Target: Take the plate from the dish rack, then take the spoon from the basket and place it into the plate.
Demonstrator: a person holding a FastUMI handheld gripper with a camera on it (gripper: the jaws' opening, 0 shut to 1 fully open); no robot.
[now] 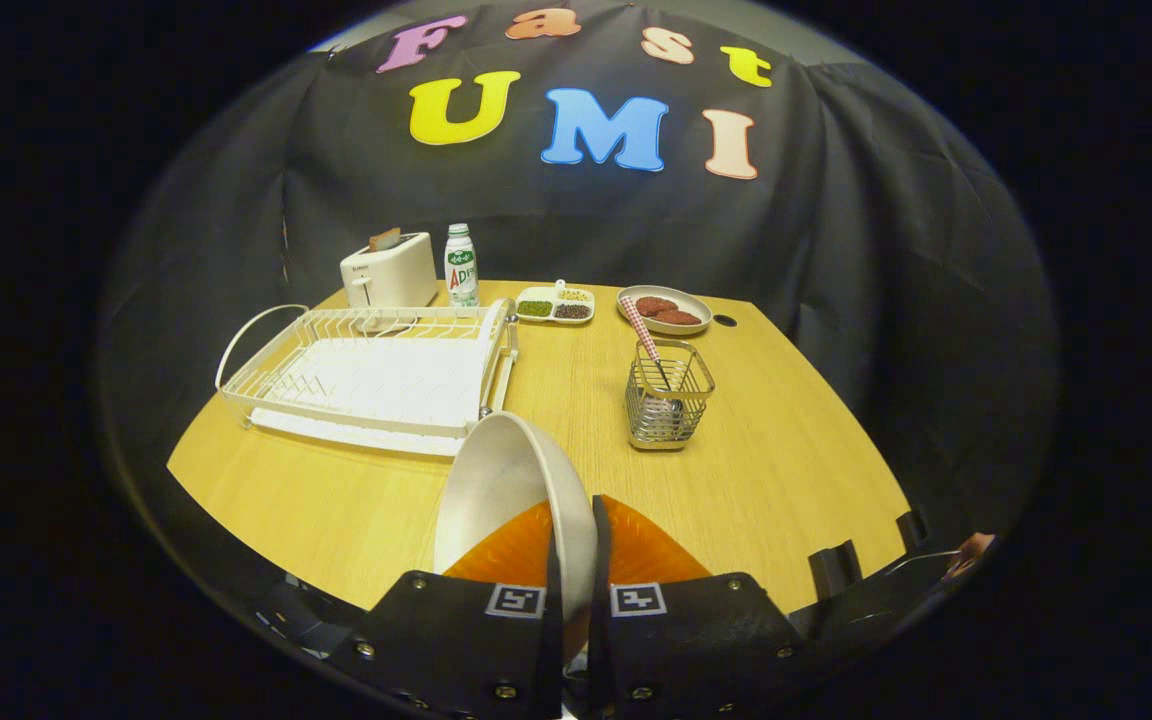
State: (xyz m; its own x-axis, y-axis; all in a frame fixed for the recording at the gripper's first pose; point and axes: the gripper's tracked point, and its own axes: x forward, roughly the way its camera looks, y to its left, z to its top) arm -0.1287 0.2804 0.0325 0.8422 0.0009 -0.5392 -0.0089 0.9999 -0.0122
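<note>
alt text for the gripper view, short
The gripper is shut on the rim of a tilted pale plate above a wooden table. Beyond the fingers stand an empty white dish rack and a wire basket holding a spoon.

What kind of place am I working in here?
Likely a mock kitchen table in a booth: a dish rack, a toaster and a cutlery basket. The tongs grip a plate.

You have the white wire dish rack [366,375] near the wooden worktop's [796,470] left edge, the square metal wire basket [669,405] to its right, and the round pale plate [511,490] pinched edge-on between the fingers [576,560] at the near edge.
</note>
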